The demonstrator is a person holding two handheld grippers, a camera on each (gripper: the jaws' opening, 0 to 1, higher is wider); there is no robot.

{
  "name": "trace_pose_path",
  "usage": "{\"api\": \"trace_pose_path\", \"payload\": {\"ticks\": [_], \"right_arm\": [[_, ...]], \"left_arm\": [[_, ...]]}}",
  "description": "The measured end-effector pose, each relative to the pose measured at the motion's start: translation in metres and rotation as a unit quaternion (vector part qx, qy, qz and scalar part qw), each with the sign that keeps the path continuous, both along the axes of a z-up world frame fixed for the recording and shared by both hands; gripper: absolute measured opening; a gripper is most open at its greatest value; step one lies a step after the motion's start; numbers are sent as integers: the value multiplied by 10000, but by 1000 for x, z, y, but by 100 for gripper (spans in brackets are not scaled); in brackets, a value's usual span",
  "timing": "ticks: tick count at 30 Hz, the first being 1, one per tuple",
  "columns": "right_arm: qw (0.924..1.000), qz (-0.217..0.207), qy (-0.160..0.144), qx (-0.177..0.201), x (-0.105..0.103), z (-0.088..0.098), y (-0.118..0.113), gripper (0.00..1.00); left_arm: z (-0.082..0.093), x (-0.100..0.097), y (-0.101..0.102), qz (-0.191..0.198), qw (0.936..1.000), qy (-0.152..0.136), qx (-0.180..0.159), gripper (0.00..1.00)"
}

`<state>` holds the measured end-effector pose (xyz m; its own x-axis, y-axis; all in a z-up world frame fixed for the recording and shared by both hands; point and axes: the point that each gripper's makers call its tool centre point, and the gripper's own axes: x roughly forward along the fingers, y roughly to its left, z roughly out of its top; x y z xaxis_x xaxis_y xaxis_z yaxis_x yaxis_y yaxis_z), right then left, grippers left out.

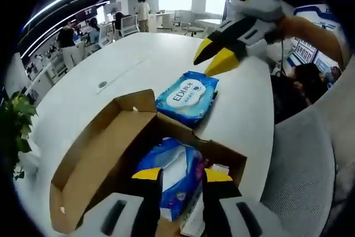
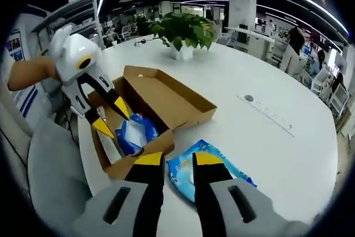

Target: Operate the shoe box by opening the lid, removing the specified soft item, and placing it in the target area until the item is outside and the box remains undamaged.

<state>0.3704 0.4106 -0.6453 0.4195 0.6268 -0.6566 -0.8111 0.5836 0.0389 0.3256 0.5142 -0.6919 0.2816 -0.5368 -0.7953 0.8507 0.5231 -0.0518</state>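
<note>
A brown cardboard shoe box (image 1: 227, 154) stands on the white table with its lid (image 1: 100, 154) folded fully back. Inside lies a blue soft tissue pack (image 1: 177, 178). My left gripper (image 1: 182, 175) hangs open just over this pack, one yellow tip on each side of it. A blue wet-wipes pack (image 1: 187, 97) lies flat on the table beyond the box. My right gripper (image 1: 213, 59) hovers open above its far end. In the right gripper view, my right gripper (image 2: 177, 159) is over the wipes pack (image 2: 222, 170), and the left gripper (image 2: 111, 117) points into the box (image 2: 150, 145) at the tissue pack (image 2: 136, 131).
A potted plant (image 2: 183, 31) stands on the table behind the open lid (image 2: 166, 95). A round outlet (image 2: 249, 98) is set into the table top. A grey chair (image 1: 299, 181) sits close to the table edge by the box. People work at desks far off.
</note>
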Motion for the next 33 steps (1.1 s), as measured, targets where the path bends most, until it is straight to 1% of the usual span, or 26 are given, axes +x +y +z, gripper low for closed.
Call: {"api": "trace_pose_path", "payload": {"ticks": [6,15,18,21,24,25,26,28,30,33], "right_arm": [[9995,297,1,-71,-5,-4,20,18],[9975,672,13,-222,-10,-17,47,16],[9967,767,74,-238,-10,-23,57,16],[9961,835,114,-247,-11,-28,65,16],[9952,919,182,-293,-10,-38,75,16],[9949,939,197,-311,-10,-40,77,16],[9947,957,199,-325,-10,-43,81,16],[9944,975,232,-339,-8,-48,87,16],[9940,988,263,-379,-7,-53,92,16],[9928,1057,268,-494,-7,-61,96,15]], "left_arm": [[-9,-2,5,-289,9995,111,94,27],[-18,-3,5,-602,9978,254,66,23],[-22,-3,9,-821,9962,161,224,19],[-25,-2,12,-800,9963,173,258,16],[-30,-3,16,-820,9958,264,295,12],[-32,-3,17,-833,9956,277,338,11],[-35,-2,21,-854,9950,258,454,10],[-39,-1,25,-950,9934,140,630,8],[-40,-1,26,-940,9934,164,636,3],[-40,0,27,-887,9941,202,596,1]]}}
